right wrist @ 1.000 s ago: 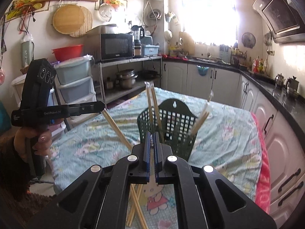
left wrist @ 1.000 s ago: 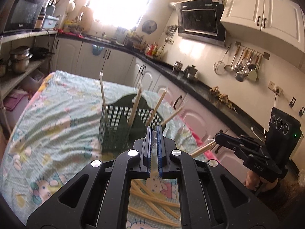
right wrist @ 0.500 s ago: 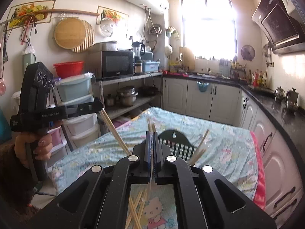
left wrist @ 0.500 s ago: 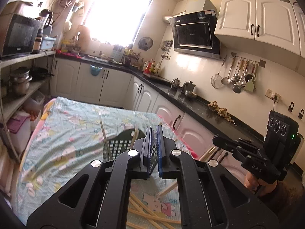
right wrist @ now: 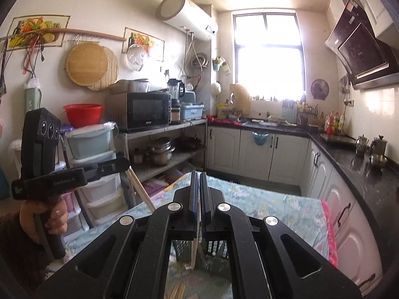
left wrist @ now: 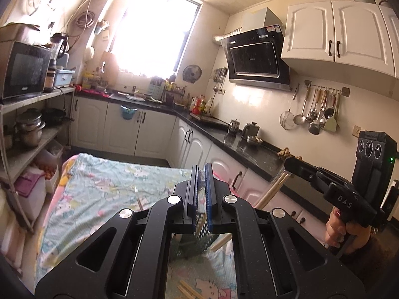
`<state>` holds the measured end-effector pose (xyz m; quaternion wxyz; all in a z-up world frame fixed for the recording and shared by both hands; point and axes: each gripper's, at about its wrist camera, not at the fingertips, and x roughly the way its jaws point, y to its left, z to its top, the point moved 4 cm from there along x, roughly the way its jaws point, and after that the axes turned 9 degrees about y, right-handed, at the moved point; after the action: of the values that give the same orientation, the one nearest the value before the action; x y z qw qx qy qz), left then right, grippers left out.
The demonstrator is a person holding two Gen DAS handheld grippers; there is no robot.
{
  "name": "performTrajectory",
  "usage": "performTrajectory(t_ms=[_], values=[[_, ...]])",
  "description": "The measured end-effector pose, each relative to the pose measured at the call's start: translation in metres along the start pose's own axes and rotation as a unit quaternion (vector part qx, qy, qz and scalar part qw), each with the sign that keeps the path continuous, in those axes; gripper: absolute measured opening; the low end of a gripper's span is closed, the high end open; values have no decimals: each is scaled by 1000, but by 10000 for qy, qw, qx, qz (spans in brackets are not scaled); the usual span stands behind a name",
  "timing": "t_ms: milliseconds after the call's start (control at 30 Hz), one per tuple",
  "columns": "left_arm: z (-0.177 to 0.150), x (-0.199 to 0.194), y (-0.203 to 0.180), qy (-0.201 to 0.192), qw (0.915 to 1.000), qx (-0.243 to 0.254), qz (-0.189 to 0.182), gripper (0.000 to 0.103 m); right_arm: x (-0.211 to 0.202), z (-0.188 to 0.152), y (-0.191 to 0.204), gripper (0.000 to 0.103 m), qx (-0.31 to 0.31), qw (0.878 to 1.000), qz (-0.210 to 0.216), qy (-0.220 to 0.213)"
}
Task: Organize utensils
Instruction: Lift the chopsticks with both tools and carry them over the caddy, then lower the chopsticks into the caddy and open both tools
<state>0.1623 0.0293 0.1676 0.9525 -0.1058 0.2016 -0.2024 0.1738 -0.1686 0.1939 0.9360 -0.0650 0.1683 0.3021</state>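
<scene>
My left gripper (left wrist: 201, 172) is shut on wooden chopsticks (right wrist: 139, 189), which hang down from its jaws in the right wrist view. My right gripper (right wrist: 198, 182) is shut on wooden chopsticks (left wrist: 270, 193), also seen between its own pads (right wrist: 195, 244). Both are raised high above the table. The dark green utensil basket (left wrist: 197, 245) sits low, mostly hidden behind the left gripper body, and also shows in the right wrist view (right wrist: 212, 259). Loose chopsticks (left wrist: 187, 290) lie on the cloth-covered table (left wrist: 99, 194).
A shelf rack (left wrist: 30, 134) with pots and a microwave stands left of the table. White cabinets under a black counter (left wrist: 239, 147) run along the right. Stacked plastic drawers (right wrist: 97, 174) stand near the left hand.
Both grippers have risen and tilted up, so the basket has dropped low in both views. Each still holds its chopsticks.
</scene>
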Motion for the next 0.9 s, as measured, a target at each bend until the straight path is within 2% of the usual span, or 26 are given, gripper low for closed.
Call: performTrajectory(t_ms=[400,667,900], values=[[32,15,0,-174,9998,79,42,2,18,39,-15,2,158,9996,-120,-219],[27,39,9,-22,9999,24,147,2,42,45,-21,2,284,9993,-159,-181],[14,58,20,159,9997,-84,144,3,72,32,-28,2,394,9990,-207,12]])
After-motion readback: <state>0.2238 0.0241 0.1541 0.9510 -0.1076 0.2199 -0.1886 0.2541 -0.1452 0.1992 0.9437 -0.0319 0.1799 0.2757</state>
